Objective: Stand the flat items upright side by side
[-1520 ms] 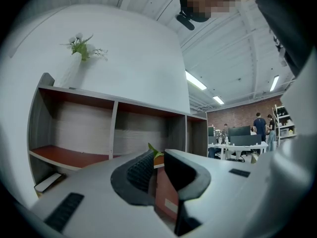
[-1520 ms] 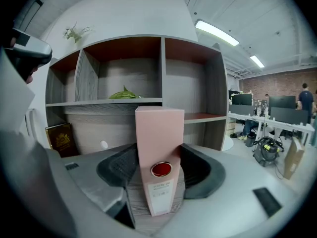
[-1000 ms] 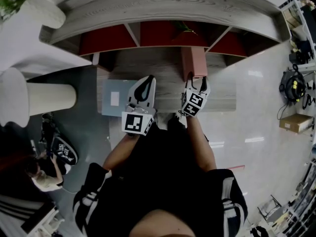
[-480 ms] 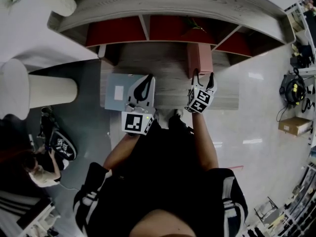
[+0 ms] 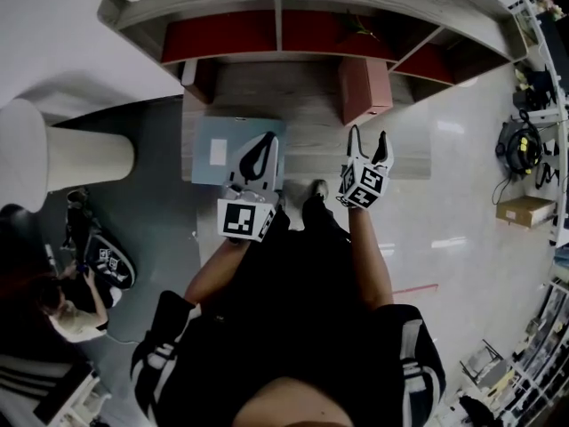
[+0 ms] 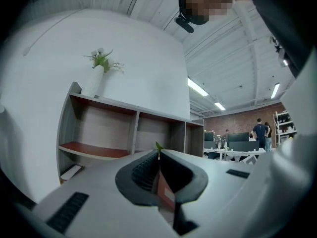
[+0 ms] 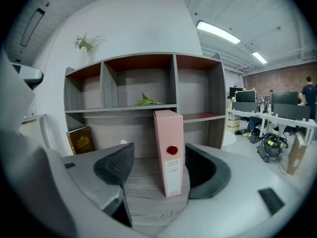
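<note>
Boxy pink binder (image 7: pixel 168 150) stands upright on the wood-grain surface (image 7: pixel 143 192), just ahead of the right hand-held gripper (image 5: pixel 369 137). Its textured black jaws just opened wide and touch nothing. The left hand-held gripper (image 5: pixel 264 142) is clenched shut over a flat pale-blue folder (image 5: pixel 213 149).

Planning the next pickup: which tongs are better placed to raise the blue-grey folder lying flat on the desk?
Left. The left tongs hang right over the flat folder, though shut. The right tongs, jaws just opened, face the upright pink binder, clear of it.
</note>
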